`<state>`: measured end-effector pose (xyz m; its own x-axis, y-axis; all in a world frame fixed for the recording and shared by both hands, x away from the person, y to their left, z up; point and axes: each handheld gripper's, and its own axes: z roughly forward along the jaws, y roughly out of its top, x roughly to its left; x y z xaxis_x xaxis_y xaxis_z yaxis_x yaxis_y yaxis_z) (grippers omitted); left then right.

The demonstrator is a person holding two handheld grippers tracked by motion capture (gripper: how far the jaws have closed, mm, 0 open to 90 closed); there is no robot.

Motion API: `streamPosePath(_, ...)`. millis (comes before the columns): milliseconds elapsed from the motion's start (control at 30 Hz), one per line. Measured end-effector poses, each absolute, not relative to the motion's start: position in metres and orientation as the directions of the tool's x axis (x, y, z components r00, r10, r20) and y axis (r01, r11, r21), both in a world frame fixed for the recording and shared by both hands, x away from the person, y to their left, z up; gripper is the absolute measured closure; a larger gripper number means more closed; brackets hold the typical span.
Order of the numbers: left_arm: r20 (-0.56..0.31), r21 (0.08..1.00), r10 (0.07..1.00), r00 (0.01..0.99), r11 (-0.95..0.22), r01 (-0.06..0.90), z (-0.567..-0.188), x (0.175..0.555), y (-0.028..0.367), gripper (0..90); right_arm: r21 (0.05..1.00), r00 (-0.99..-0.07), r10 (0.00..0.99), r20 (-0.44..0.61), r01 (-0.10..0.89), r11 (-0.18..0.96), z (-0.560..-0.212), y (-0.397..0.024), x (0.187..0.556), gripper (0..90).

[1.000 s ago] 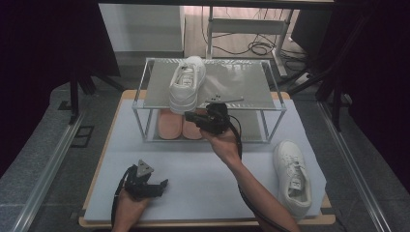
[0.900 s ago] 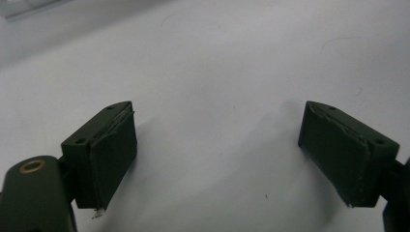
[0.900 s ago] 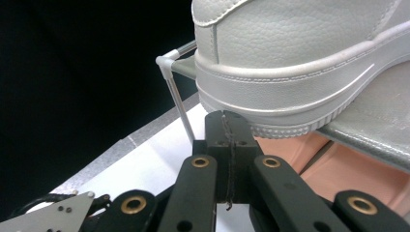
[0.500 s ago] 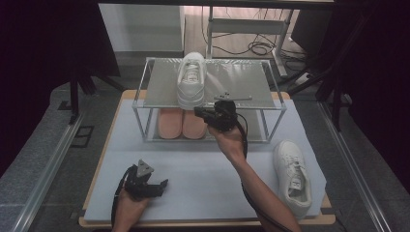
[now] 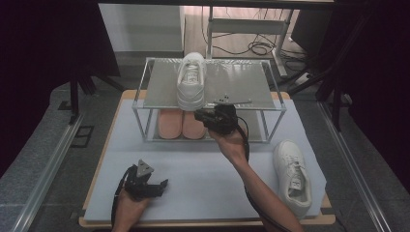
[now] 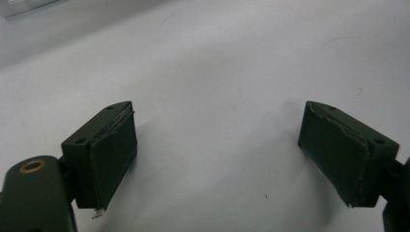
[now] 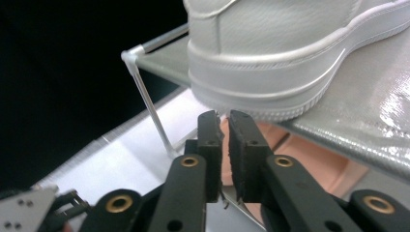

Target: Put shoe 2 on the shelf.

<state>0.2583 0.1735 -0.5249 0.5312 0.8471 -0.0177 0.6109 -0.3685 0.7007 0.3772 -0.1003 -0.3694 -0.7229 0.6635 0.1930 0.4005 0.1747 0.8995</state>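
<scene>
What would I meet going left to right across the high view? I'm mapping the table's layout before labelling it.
Left gripper → pink insoles under the rack → white shoe on the rack → right gripper → white shoe on the mat.

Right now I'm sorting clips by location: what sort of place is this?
Probably a lab or workshop recording bench: a padded table with a metal shoe rack, and loose cables on the floor behind.

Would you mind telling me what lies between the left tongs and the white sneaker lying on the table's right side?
Nothing: in the high view, only bare pale-blue mat separates the left tongs from the white sneaker.
</scene>
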Motion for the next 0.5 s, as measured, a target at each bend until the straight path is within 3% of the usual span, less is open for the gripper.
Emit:
streamPosePath(133, -0.017, 0.701, 0.847, 0.531, -0.368, 0.611, -0.525, 0.258, 0.173, 13.9, 0.899, -0.742, 0.658, 0.129, 0.367, 0.238, -0.374, -0.098, 0.368, 70.6)
streamPosePath(333, -0.016, 0.701, 0.848, 0.530, -0.369, 0.611, -0.525, 0.258, 0.173, 13.9, 0.879, -0.765, 0.644, 0.023, 0.323, 0.352, -0.383, -0.093, 0.353, 50.0)
streamPosePath(500, -0.015, 0.700, 0.848, 0.531, -0.370, 0.611, -0.525, 0.258, 0.173, 14.0, 0.869, -0.778, 0.629, -0.016, 0.300, 0.393, -0.389, -0.094, 0.347, 41.6)
